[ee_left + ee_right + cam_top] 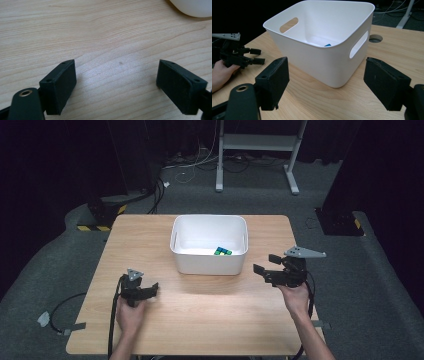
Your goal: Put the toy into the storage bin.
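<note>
1. Standing over a wooden tabletop [150, 240], a person holds a two-jaw tool in each hand, forearms entering from the bottom edge of the high view.
2. A white bin [209, 265] sits at upper centre of the tabletop. A small cube [223, 251] of green, blue and yellow squares lies on the bin floor toward its lower right corner, so the thing being handled looks already put away.
3. The left tool [150, 290] rests low at lower left of the high view, well apart from the bin, jaws spread with nothing between them. It seems parked there, out of the way.
4. The right tool [264, 267] hangs at right of centre, just beside the bin's right wall, jaws also spread and empty. Its place near the bin suggests it is the working one.
5. The left gripper view looks straight down on bare wood grain, with a curved corner of the bin at upper right.
6. The right gripper view adds what the high view lacks: the bin's slotted handle [359, 44] in its near wall, a blue sliver of the cube [327, 45] above the rim, and the left tool at far left.
</note>
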